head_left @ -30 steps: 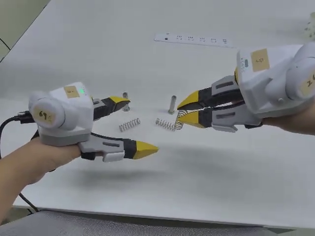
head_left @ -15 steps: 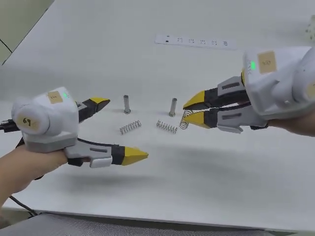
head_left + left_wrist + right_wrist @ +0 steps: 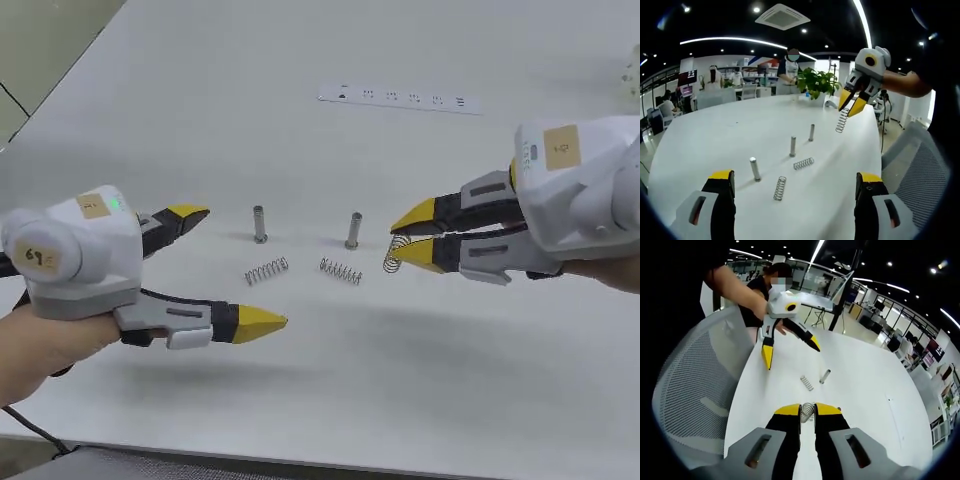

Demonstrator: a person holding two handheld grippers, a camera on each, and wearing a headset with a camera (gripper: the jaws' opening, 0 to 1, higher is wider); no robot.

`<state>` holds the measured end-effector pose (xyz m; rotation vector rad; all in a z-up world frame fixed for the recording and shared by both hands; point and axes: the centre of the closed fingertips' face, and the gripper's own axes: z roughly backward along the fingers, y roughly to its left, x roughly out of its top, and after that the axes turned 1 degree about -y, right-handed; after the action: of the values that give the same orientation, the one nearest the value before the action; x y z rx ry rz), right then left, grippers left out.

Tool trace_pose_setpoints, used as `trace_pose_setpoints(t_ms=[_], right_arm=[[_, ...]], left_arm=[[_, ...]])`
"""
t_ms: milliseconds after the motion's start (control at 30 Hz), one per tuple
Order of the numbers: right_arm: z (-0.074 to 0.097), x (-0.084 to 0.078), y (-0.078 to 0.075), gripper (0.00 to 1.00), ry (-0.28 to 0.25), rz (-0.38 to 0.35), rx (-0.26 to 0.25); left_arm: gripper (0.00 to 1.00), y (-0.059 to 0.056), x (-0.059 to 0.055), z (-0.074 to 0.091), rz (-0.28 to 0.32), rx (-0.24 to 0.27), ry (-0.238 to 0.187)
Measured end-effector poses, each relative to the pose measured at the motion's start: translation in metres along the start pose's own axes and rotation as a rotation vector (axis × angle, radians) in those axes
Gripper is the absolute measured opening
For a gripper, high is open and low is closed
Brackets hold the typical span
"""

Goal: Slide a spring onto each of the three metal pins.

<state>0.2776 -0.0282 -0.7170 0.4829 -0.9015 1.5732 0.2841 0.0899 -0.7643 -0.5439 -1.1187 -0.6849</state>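
My right gripper (image 3: 408, 236) hangs above the table, shut on a spring (image 3: 394, 254) that dangles from its yellow tips. That held spring (image 3: 808, 413) is pinched between the right gripper's (image 3: 808, 408) tips. Two more springs (image 3: 266, 270) (image 3: 340, 270) lie flat on the white table. One metal pin (image 3: 260, 224) stands behind the left spring and another pin (image 3: 354, 229) just left of my right gripper. Three pins (image 3: 755, 168) (image 3: 793, 146) (image 3: 811, 132) stand in a row in the left gripper view. My left gripper (image 3: 225, 267) is open and holds nothing, left of the springs.
A white power strip (image 3: 400, 97) lies at the far side of the table (image 3: 330, 380). A mesh chair (image 3: 700, 390) stands at the near edge. People and desks are in the room beyond, with a potted plant (image 3: 817, 82) at the table's far end.
My right gripper has drawn back to the right, away from the middle pin, with the spring in it. My left gripper has pulled back left, away from the left pin.
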Motion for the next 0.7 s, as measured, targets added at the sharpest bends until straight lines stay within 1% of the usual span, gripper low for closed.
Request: trace_pose_setpoints(t_ms=[133,267,367,500,700], right_arm=[[0.002,-0.003,-0.001,0.07,0.004,-0.005,-0.006],[0.004,-0.007,-0.005,0.07,0.009,-0.011,-0.016],[0.007,-0.014,-0.011,0.07,0.022,-0.02,-0.029],[0.011,-0.025,-0.02,0.07,0.04,-0.043,-0.059],[0.019,-0.033,-0.03,0.07,0.054,-0.063,-0.09]], left_arm=[[0.98,0.001,0.0,0.004,-0.002,0.001,-0.002],[0.98,0.004,-0.003,0.007,0.004,0.009,0.002],[0.98,0.007,-0.004,0.01,0.01,0.019,0.002],[0.98,0.008,-0.006,0.012,0.013,0.026,0.005],[0.98,0.009,-0.006,0.014,0.016,0.033,0.004]])
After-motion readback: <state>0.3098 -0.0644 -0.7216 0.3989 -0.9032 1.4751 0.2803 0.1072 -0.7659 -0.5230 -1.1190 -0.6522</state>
